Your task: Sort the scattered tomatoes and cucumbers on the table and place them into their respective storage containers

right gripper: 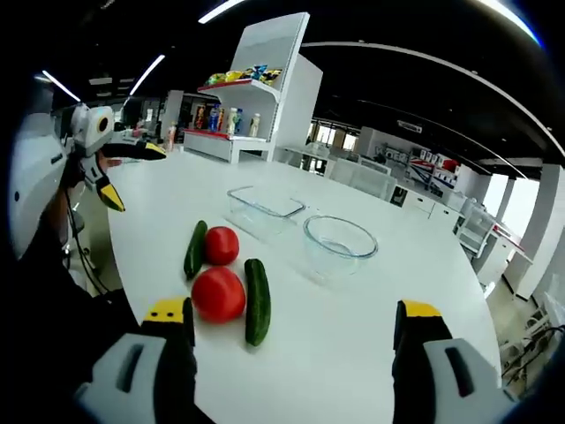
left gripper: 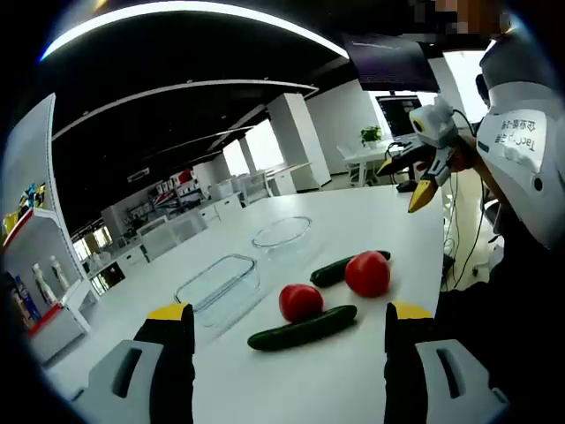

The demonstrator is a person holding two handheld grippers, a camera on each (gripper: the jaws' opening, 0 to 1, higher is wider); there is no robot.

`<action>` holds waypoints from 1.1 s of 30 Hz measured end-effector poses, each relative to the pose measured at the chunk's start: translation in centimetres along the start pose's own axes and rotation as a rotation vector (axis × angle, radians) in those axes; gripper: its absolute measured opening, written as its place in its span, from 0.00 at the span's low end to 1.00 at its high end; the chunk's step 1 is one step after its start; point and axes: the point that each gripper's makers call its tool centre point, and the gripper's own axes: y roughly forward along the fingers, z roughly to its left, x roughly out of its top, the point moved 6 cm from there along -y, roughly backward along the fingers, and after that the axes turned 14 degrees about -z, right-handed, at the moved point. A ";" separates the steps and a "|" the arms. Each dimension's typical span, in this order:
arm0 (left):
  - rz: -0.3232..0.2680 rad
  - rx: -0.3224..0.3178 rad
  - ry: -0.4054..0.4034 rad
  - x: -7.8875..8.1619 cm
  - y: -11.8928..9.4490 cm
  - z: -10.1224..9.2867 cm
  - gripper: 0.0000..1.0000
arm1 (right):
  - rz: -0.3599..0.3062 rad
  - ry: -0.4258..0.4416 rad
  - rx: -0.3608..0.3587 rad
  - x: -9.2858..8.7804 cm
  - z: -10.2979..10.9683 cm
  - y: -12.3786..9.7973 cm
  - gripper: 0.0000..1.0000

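Two red tomatoes and two dark green cucumbers lie close together on the white table. Beyond them stand an empty rectangular glass container and an empty round glass bowl. My left gripper hangs open above the table, short of the near cucumber. The right gripper view has the tomatoes, cucumbers, container and bowl. My right gripper is open with nothing in it. Each gripper sees the other, held up in the air, open.
A person in white stands at the table's edge. A white display shelf with colourful goods stands past the table's far side. More white desks fill the room behind.
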 end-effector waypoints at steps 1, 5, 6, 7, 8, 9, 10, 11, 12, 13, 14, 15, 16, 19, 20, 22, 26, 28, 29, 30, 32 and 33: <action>0.001 0.000 -0.002 0.0 0.0 0.0 0.89 | 0.003 -0.002 0.002 -0.1 0.0 0.0 0.88; 0.002 -0.002 -0.005 -0.4 0.0 0.0 0.89 | 0.007 0.006 0.008 0.0 0.0 0.6 0.89; 0.010 -0.004 -0.003 -0.6 0.1 0.0 0.89 | 0.005 0.009 0.004 0.1 0.0 0.6 0.89; 0.012 -0.005 -0.003 -0.6 0.1 0.0 0.89 | 0.000 0.008 0.005 0.3 0.0 0.7 0.89; 0.014 -0.006 -0.003 -0.6 0.2 0.1 0.89 | -0.006 0.007 0.006 0.4 0.1 0.7 0.89; 0.016 -0.007 -0.003 -0.6 0.2 0.1 0.89 | -0.012 0.006 0.007 0.6 0.1 0.7 0.89; 0.015 -0.010 -0.005 -0.6 0.3 0.0 0.88 | -0.016 0.005 0.009 0.7 0.1 0.7 0.89; 0.017 -0.011 0.002 -0.6 0.4 0.0 0.88 | -0.018 0.004 0.010 0.7 0.2 0.7 0.89; 0.018 -0.013 0.010 -0.6 0.5 0.0 0.88 | -0.020 0.002 0.011 0.7 0.2 0.7 0.89; 0.020 -0.014 0.018 -0.7 0.5 0.0 0.88 | -0.023 0.001 0.012 0.8 0.2 0.6 0.89; 0.022 -0.016 0.025 -0.7 0.6 -0.1 0.88 | -0.022 -0.002 0.012 0.8 0.3 0.6 0.89; 0.024 -0.015 0.029 -0.7 0.6 -0.1 0.88 | -0.021 -0.002 0.012 0.7 0.2 0.5 0.89; 0.028 -0.018 0.032 -0.8 0.7 -0.1 0.88 | -0.019 -0.003 0.012 0.7 0.2 0.5 0.89; 0.037 -0.023 0.035 -1.0 0.9 -0.2 0.88 | -0.018 -0.002 0.010 0.6 0.2 0.3 0.89; 0.040 -0.023 0.037 -1.0 1.0 -0.2 0.88 | -0.017 0.001 0.006 0.5 0.1 0.2 0.89; 0.047 -0.022 0.042 -1.1 1.3 -0.3 0.88 | -0.014 0.008 -0.003 0.4 -0.1 0.0 0.89; 0.048 -0.024 0.056 -0.9 1.4 -0.5 0.88 | -0.009 0.001 -0.013 0.3 -0.4 -0.3 0.89; 0.044 -0.029 0.056 -0.7 1.5 -0.6 0.88 | -0.010 0.001 -0.011 0.3 -0.4 -0.4 0.89; 0.043 -0.032 0.055 -0.7 1.5 -0.7 0.88 | -0.010 0.001 -0.010 0.3 -0.4 -0.5 0.89; 0.041 -0.035 0.055 -0.6 1.5 -0.8 0.88 | -0.010 0.001 -0.010 0.3 -0.4 -0.5 0.89; 0.042 -0.036 0.057 -0.5 1.6 -0.8 0.88 | -0.007 0.000 -0.012 0.3 -0.4 -0.6 0.90; 0.042 -0.036 0.057 -0.5 1.6 -0.8 0.88 | -0.007 0.001 -0.014 0.3 -0.5 -0.6 0.90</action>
